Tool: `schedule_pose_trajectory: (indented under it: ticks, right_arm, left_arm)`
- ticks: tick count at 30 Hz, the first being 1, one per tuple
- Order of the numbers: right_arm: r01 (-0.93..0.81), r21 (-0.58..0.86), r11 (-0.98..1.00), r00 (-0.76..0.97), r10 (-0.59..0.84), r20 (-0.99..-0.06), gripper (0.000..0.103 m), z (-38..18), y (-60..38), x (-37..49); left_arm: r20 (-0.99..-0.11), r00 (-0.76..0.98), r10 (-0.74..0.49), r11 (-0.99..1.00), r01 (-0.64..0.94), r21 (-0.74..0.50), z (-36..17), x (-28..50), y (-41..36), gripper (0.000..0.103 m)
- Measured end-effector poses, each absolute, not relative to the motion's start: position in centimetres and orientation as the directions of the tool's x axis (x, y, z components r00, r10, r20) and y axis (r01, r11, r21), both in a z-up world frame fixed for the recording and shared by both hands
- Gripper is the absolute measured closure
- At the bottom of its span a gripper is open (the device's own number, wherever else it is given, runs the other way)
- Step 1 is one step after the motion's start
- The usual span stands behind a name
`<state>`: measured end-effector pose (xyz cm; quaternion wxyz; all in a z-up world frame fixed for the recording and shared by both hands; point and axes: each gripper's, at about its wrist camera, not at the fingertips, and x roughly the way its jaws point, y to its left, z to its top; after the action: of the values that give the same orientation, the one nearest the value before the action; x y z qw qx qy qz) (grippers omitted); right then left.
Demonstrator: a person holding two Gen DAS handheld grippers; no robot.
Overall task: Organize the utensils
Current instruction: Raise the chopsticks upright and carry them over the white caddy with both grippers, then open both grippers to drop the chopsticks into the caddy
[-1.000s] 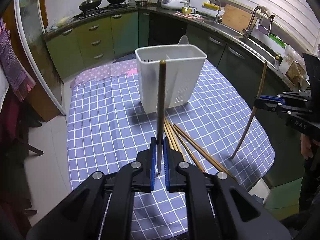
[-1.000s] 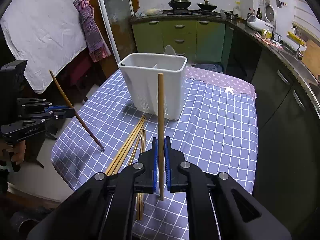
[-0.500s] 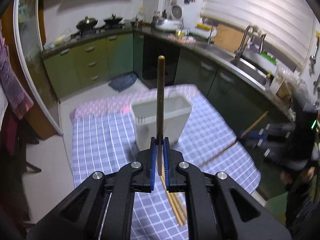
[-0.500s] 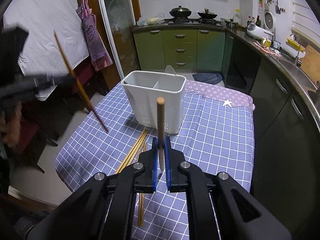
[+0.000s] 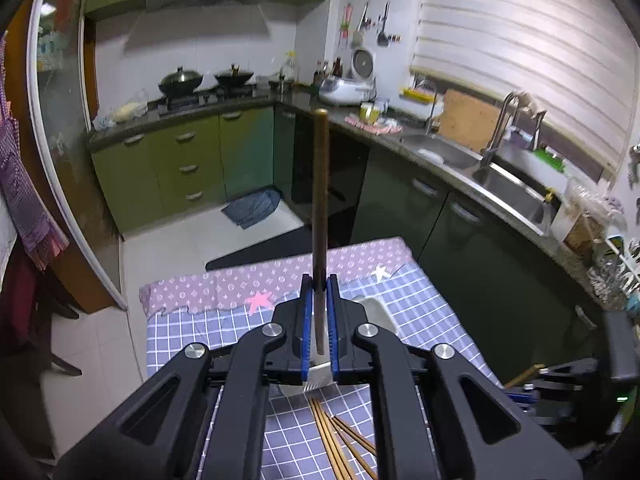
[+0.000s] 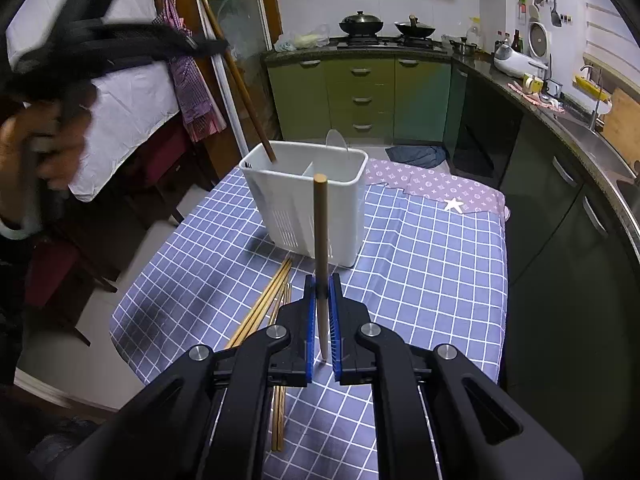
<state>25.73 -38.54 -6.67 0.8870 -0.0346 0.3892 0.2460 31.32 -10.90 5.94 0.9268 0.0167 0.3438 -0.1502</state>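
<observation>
A white slotted utensil holder (image 6: 308, 204) stands on the blue checked tablecloth (image 6: 420, 272). My left gripper (image 5: 316, 320) is shut on a dark brown chopstick (image 5: 321, 200); in the right wrist view that chopstick (image 6: 240, 80) slants down with its tip inside the holder's left compartment. The holder is mostly hidden under the left fingers (image 5: 376, 312). My right gripper (image 6: 322, 320) is shut on a light wooden chopstick (image 6: 321, 240), held upright above the table in front of the holder. Several loose chopsticks (image 6: 264, 308) lie on the cloth, also in the left wrist view (image 5: 336, 444).
A white spoon (image 6: 338, 142) stands in the holder's back. Green kitchen cabinets (image 6: 360, 92), a stove with woks (image 6: 360, 24) and a sink counter (image 5: 480, 164) surround the table. A chair and hanging cloth (image 6: 120, 92) are at the left.
My left gripper has risen and moved over the holder, lowering its chopstick tip into the left compartment. My right gripper has drawn back slightly with its chopstick still held.
</observation>
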Motion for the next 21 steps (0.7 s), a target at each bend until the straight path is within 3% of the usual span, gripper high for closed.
schedule_pose_trajectory:
  ticks: [5,10,14,21]
  right_arm:
    - [-0.461,0.124,0.879,0.596,0.410,-0.690,0.096,-5.0,-39.1,25.6]
    - [-0.460,0.106,0.882,0.628,0.407,-0.663,0.096,-2.4,-39.1,25.7]
    - [-0.459,0.107,0.882,0.662,0.419,-0.621,0.096,0.9,-39.4,26.3]
    - [-0.454,0.149,0.878,0.742,0.466,-0.482,0.096,8.1,-39.3,28.4]
  left_arm:
    - [-0.726,0.651,-0.224,0.962,0.269,-0.055,1.3,33.6,-11.7,0.096]
    - [-0.756,0.622,-0.204,0.963,0.265,-0.042,-1.2,34.4,-11.8,0.093]
    - [-0.742,0.634,-0.217,0.964,0.261,-0.058,-0.6,33.8,-11.1,0.080]
    - [-0.669,0.708,-0.226,0.964,0.262,-0.048,2.7,29.5,-8.7,0.076]
